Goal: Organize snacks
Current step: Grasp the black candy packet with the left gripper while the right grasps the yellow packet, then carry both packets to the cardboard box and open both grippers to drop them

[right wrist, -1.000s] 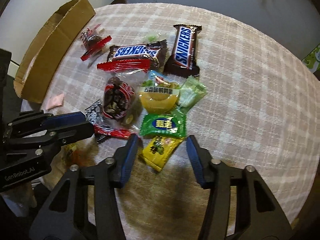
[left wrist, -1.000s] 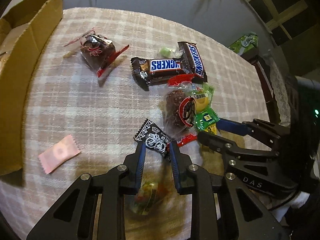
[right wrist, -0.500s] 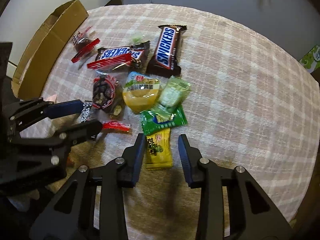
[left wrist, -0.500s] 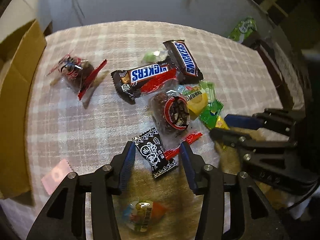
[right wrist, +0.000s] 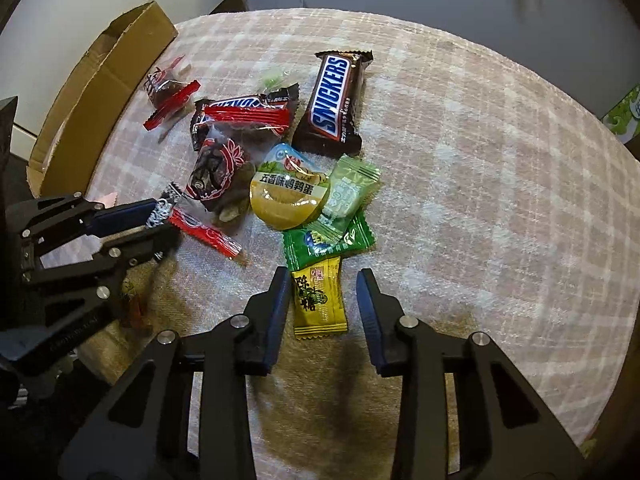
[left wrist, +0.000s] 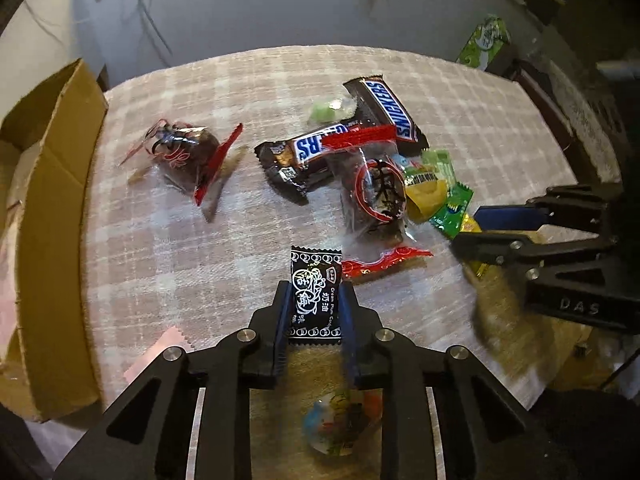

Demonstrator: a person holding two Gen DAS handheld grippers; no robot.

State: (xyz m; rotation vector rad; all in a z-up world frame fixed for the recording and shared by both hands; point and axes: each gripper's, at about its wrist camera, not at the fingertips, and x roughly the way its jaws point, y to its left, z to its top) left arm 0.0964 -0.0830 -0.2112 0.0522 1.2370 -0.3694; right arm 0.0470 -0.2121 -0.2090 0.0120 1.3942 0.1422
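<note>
Snacks: heaped mid-tablecloth (right wrist: 460, 168), cardboard box (left wrist: 48, 208) at far left (likely the destination).
Left gripper (left wrist: 314, 304): pinching black plum candy (left wrist: 316, 296) by its edges, for lifting.
Right gripper (right wrist: 324, 292): spread, straddling yellow candy (right wrist: 318, 300), not yet gripped.

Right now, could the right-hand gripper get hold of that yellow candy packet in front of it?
Probably yes. The right gripper is open with the yellow candy packet lying flat between its fingers; only the packet's far end is tucked under the green packet.
</note>
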